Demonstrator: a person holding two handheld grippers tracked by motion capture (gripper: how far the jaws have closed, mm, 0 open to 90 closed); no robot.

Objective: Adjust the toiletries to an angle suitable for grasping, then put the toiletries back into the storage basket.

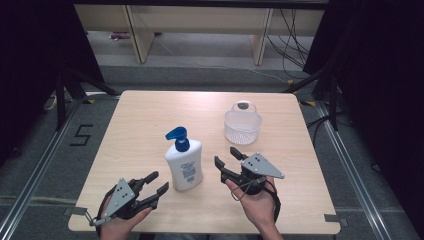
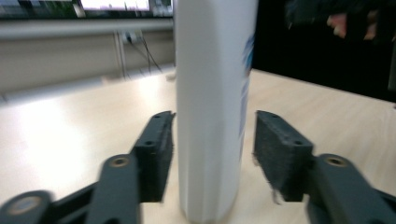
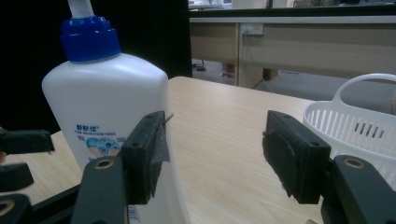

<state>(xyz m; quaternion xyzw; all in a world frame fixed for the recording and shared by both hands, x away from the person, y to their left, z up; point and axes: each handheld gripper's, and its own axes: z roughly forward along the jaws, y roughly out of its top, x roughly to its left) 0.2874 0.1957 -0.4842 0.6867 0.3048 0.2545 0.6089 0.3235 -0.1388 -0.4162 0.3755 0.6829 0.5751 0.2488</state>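
A white pump bottle [image 1: 184,164] with a blue pump head stands upright near the middle of the wooden table [image 1: 150,115]. My left gripper [image 1: 156,183] is open just left of the bottle's base. In the left gripper view the bottle [image 2: 212,107] stands between the two pads, the left pad [image 2: 159,154] close beside it, with a small gap on the right. My right gripper [image 1: 226,156] is open to the right of the bottle. In the right gripper view the bottle [image 3: 109,116] stands left of the open gripper [image 3: 217,151].
A white perforated plastic basket [image 1: 243,126] with a handle stands right of centre, beyond my right gripper; its rim [image 3: 355,126] also shows at the right in the right gripper view. Desks and cables lie beyond the table's far edge.
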